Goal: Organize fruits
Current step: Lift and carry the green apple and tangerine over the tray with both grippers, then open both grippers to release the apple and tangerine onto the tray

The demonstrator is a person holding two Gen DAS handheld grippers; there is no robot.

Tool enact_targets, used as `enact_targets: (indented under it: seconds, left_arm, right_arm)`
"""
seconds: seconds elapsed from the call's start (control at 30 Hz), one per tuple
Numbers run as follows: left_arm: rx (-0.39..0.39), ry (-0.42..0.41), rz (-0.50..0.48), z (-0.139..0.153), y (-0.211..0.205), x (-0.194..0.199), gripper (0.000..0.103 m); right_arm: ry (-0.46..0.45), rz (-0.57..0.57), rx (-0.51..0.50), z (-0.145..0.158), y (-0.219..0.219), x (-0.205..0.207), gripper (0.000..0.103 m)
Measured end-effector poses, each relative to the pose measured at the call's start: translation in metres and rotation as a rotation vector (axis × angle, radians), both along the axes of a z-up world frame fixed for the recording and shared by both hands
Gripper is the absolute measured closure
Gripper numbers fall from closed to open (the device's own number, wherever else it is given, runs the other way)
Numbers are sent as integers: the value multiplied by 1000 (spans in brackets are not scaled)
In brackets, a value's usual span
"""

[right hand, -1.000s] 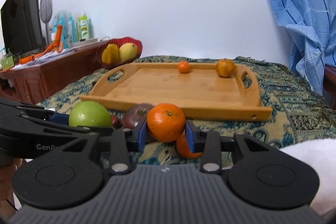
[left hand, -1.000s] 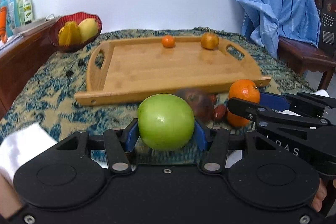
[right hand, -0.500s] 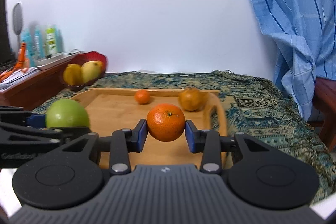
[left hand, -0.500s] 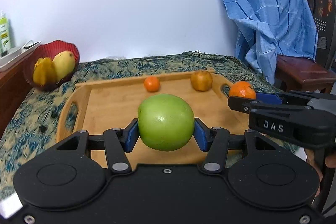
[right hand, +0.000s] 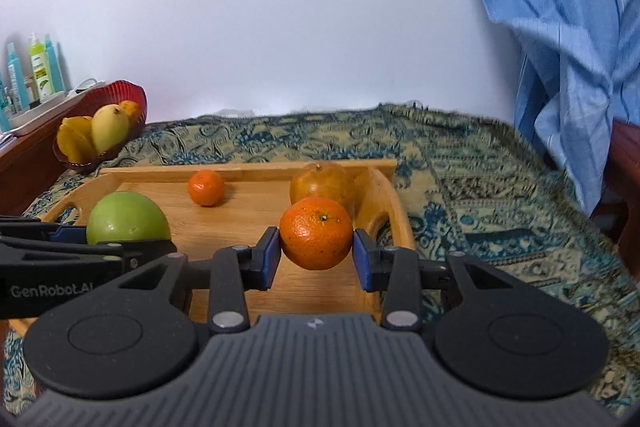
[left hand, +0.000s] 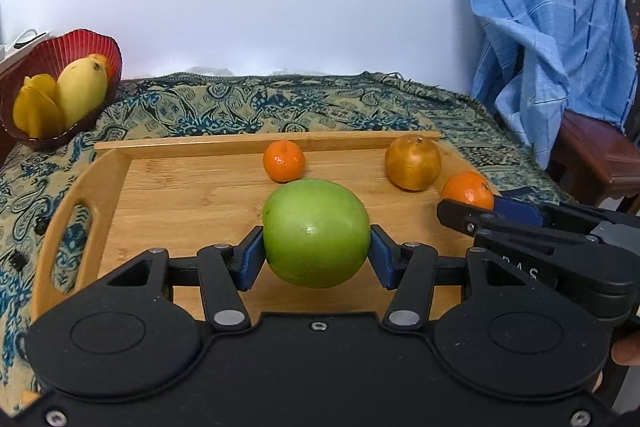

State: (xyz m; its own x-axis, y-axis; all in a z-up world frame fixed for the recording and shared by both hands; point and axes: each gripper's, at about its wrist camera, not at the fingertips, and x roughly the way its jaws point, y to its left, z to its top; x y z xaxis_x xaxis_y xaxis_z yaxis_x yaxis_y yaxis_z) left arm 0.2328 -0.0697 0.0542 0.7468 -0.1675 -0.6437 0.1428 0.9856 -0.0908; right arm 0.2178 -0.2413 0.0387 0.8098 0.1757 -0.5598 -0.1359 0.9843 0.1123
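Fruits are split between two grips and a wooden tray (left hand: 96, 195) that lies on a patterned cloth (left hand: 224, 107). Held low and tipped downward over the tray's near half, the left gripper (left hand: 316, 254) clamps a green apple (left hand: 316, 233) between its blue pads, the apple hanging clear above the boards. To its right, the right gripper (right hand: 316, 254) reaches in at a similar downward tilt over the tray's right end, beside the cut-out handle, and pinches an orange (right hand: 316, 233) from both sides; in the left wrist view that orange (left hand: 468, 190) peeks above the black fingers. A small part of the person's hand shows at the right edge behind the right gripper's body.

On the tray, near its far rim, rest a small tangerine (left hand: 284, 161) and, well to its right, a brownish-yellow round fruit (left hand: 413, 163). A red bowl (left hand: 60, 47) with yellow fruit sits off the tray at far left. A blue checked cloth (left hand: 548, 27) drapes over a chair at right.
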Motion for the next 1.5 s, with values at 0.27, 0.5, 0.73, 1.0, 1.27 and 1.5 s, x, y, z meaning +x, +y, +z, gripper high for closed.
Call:
enact_targets:
  seconds: [0.27,0.5,0.73,1.0,1.27,1.5]
  left_arm:
    - [16,10,-8,-11,-8,17,51]
    - [37,17,-13,-19,-14,21,51]
    - [56,8,-15,-21,-16,22,51]
    - [69,6,-20,-21,-15,21,51]
    - [80,11,-22,-20,-16,21,50]
    - [133,-8,-25,-18,-20,16,50]
  right_arm:
    - [45,16,-20,-11,1,14,60]
    - [62,11,-5,-14,-2,20,60]
    - [77,16,-12,-18,1,24,60]
    - [87,25,-18,-20,4,25,59]
    - [88,25,-19,-20,4,25,58]
    - [90,30,-20,-20,4,25,51]
